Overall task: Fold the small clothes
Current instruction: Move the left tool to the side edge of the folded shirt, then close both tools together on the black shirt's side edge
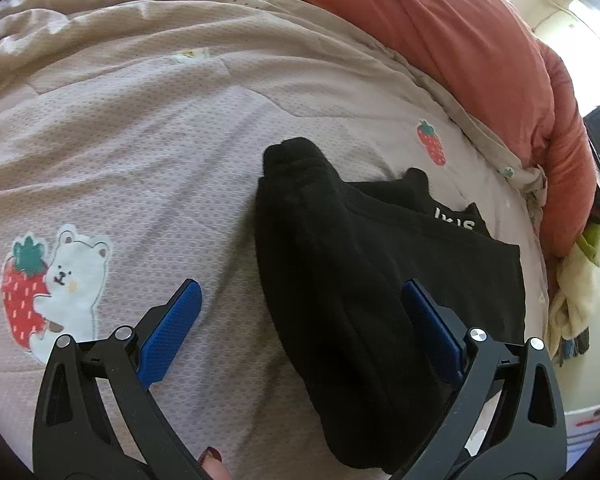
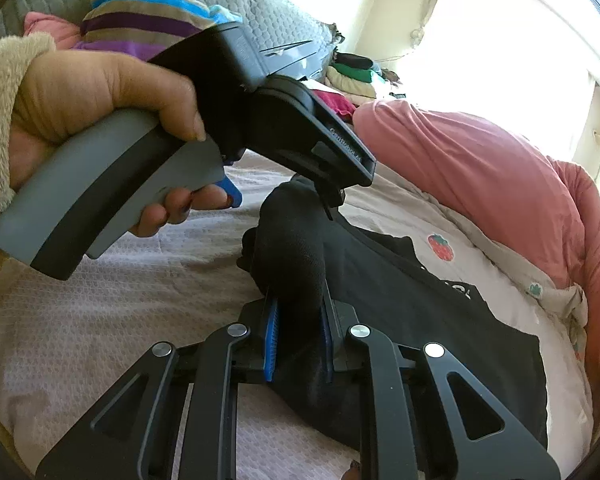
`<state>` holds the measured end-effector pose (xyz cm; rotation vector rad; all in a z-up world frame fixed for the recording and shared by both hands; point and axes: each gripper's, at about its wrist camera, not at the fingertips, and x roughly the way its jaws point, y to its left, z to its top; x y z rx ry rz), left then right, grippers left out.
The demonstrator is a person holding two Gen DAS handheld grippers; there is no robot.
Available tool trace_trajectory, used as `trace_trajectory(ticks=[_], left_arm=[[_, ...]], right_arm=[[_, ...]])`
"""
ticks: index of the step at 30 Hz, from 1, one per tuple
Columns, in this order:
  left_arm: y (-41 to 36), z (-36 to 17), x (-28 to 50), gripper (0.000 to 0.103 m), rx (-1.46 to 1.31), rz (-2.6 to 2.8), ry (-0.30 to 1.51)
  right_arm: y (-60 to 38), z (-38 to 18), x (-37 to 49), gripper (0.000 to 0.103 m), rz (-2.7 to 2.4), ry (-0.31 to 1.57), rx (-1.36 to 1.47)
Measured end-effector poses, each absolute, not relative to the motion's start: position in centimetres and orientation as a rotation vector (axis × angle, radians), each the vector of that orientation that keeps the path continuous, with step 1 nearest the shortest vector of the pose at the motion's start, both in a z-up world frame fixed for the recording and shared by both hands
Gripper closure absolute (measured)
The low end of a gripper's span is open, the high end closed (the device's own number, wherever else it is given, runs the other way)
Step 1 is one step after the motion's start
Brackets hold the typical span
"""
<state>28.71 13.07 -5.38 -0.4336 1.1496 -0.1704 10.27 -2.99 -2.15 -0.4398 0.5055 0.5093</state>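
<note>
A small black garment (image 1: 364,264) with white lettering lies on a pale pink bedspread (image 1: 140,140), partly folded, with a raised fold along its left side. My left gripper (image 1: 300,296) is open above it, blue pads wide apart, the right pad over the cloth. My right gripper (image 2: 298,316) is shut on the raised black fold (image 2: 292,248) and holds it up off the bed. The left gripper's body (image 2: 180,140), held in a hand, shows in the right wrist view above the garment.
A coral-pink duvet (image 1: 480,52) is bunched along the far right of the bed. The bedspread has a bear-and-strawberry print (image 1: 56,284). A striped cloth (image 2: 140,12) and a grey quilted cushion (image 2: 276,12) lie behind. Piled clothes (image 2: 356,76) sit at the back.
</note>
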Motion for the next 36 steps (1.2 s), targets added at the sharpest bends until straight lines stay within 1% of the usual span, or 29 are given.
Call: trace_trajectory(ticks=[4, 5, 7, 8, 10, 11, 13, 14, 16, 17, 19, 20, 25, 28, 36], left_arm=[[12.8, -5.5, 28.8, 0.010, -0.446, -0.191, 1.147], [12.8, -5.5, 28.8, 0.011, -0.448, -0.194, 1.148], [12.6, -5.6, 28.9, 0.022, -0.454, -0.206, 1.150], [12.4, -5.7, 28.9, 0.024, -0.457, -0.215, 1.152], [12.2, -5.7, 29.0, 0.033, -0.455, -0.230, 1.156], [12.0, -5.7, 29.0, 0.035, -0.455, -0.238, 1.157], [11.8, -5.8, 29.0, 0.045, -0.455, -0.251, 1.159], [11.6, -5.9, 29.0, 0.047, -0.447, -0.253, 1.162], [11.4, -6.2, 29.1, 0.058, -0.437, -0.255, 1.174], [11.3, -6.4, 29.1, 0.060, -0.439, -0.254, 1.178], [11.3, -6.4, 29.1, 0.069, -0.441, -0.253, 1.177], [11.3, -6.3, 29.1, 0.071, -0.444, -0.254, 1.173], [11.3, -5.4, 28.7, 0.087, -0.441, -0.250, 1.150], [10.9, -4.3, 28.4, 0.089, -0.429, -0.255, 1.123], [8.7, -1.2, 27.6, 0.090, -0.386, -0.269, 1.066]], right_arm=[[-3.0, -2.1, 10.1, 0.087, 0.506, 0.501, -0.434], [-2.9, -2.1, 10.0, 0.087, 0.506, 0.501, -0.434], [-2.9, -2.1, 10.0, 0.087, 0.507, 0.501, -0.434], [-3.0, -2.1, 10.0, 0.087, 0.507, 0.500, -0.434], [-3.0, -2.1, 10.0, 0.087, 0.506, 0.500, -0.432], [-3.1, -2.1, 10.0, 0.087, 0.505, 0.499, -0.430], [-3.1, -2.1, 10.0, 0.087, 0.505, 0.500, -0.424], [-3.1, -2.1, 10.0, 0.087, 0.504, 0.501, -0.423], [-3.2, -2.0, 10.0, 0.087, 0.505, 0.503, -0.419], [-3.2, -2.0, 10.0, 0.087, 0.505, 0.504, -0.417], [-3.4, -2.0, 10.1, 0.087, 0.503, 0.503, -0.408], [-3.5, -1.9, 10.1, 0.087, 0.503, 0.502, -0.402], [-4.2, -1.6, 10.2, 0.088, 0.499, 0.505, -0.364], [-4.7, -1.2, 10.0, 0.088, 0.494, 0.494, -0.347], [-6.8, 0.4, 9.6, 0.089, 0.468, 0.463, -0.297]])
